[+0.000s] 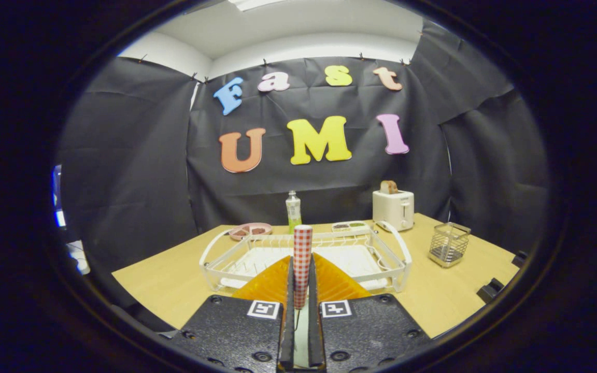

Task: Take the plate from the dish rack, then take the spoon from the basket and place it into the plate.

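My gripper (pixel 301 274) is shut on a red-and-white checked spoon (pixel 302 248), which sticks up from between the two fingers. Its far end rises in front of the dish rack. An orange ribbed plate (pixel 270 285) lies on the table right under and just ahead of the fingertips, showing on both sides of them. The white wire dish rack (pixel 399 259) stands just beyond the plate and holds no dishes. The small wire basket (pixel 449 244) sits to the right of the rack, and I see nothing in it.
Behind the rack are a pink divided dish (pixel 250 230), a clear bottle (pixel 293 210), a small white tray (pixel 350 226) and a white toaster (pixel 393 207) with bread in it. The wooden table (pixel 164 280) has bare room left of the rack and near its front-right edge.
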`<state>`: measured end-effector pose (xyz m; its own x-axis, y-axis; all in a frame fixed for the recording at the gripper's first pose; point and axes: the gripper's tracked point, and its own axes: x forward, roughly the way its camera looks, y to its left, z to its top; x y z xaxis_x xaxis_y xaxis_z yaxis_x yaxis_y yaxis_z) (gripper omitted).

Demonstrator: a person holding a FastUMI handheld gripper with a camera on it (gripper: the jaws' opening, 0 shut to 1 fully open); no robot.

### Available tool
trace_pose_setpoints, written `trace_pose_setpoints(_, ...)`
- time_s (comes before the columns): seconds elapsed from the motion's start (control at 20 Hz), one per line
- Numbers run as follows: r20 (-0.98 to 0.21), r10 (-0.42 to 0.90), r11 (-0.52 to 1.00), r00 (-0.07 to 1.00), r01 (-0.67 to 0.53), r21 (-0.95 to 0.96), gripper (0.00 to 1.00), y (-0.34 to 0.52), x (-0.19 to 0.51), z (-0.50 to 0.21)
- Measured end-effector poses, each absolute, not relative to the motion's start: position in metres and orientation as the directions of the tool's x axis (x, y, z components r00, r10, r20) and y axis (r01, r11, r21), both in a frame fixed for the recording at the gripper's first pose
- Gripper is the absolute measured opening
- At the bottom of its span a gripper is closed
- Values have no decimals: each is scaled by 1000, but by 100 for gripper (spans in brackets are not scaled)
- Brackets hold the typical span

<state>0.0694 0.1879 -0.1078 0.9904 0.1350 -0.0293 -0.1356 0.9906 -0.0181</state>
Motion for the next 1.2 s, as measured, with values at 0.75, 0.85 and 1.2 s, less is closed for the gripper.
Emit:
trace_pose_setpoints(0.75, -128, 63, 991, 990, -77, -109, 38, 140, 75, -118)
trace_pose_setpoints(0.85, -129, 39, 992, 991, -54, -110, 54, 130, 69, -110)
trace_pose_setpoints(1.2, -82, 75, 995, 994, -80, -61, 93, 111, 39, -76)
